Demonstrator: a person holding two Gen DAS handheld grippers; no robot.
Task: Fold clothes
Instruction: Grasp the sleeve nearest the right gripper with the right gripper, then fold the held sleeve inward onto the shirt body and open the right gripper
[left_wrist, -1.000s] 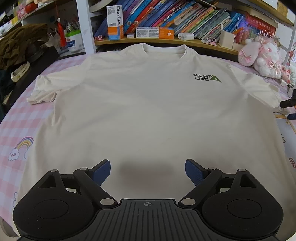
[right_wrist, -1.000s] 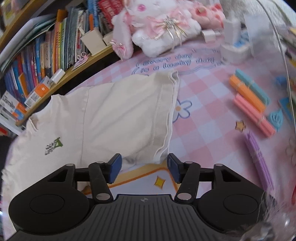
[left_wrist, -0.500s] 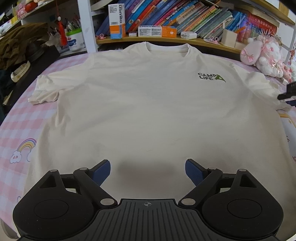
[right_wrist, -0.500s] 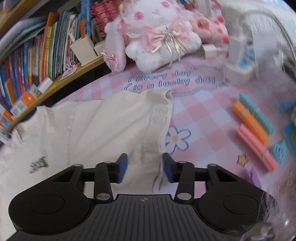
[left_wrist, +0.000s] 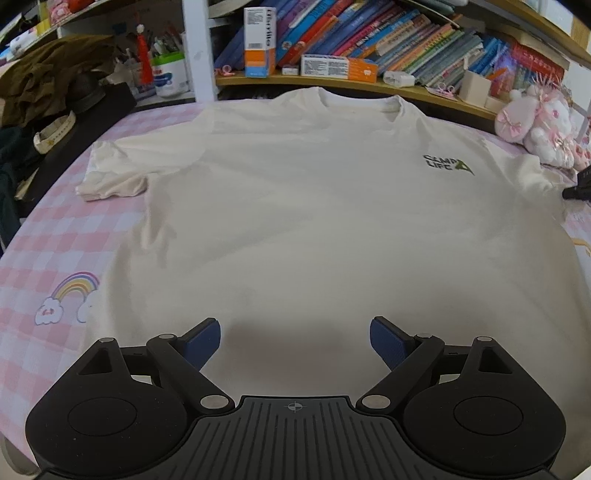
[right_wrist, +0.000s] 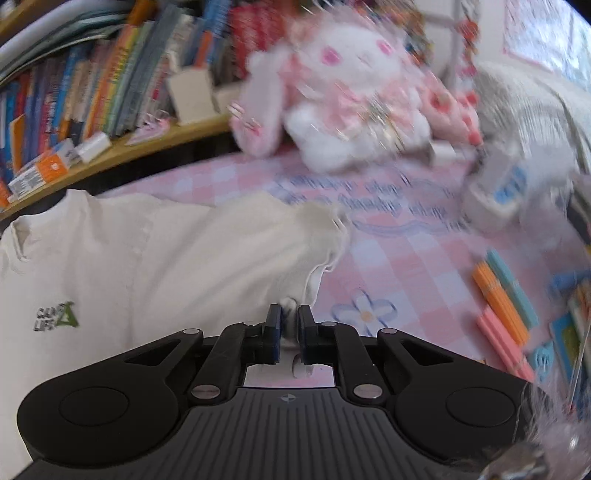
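Pinching only the hem of the sleeve, the right hand-held gripper has just closed; fabric could slip free. The left hand-held gripper gapes empty, low-centre, over the T-shirt spread across the counter.

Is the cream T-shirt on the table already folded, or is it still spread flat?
Mostly spread flat: the T-shirt lies open, front up, collar and logo showing. Only one sleeve is bunched where the right gripper pinches it.

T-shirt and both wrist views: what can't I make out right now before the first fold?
- T-shirt bottom hem: left wrist view, hidden behind the left gripper.
- Sleeve fabric clamped in the right gripper: how much is caught, hidden by the pads.
- Tablecloth lettering: right wrist view, motion-blurred.
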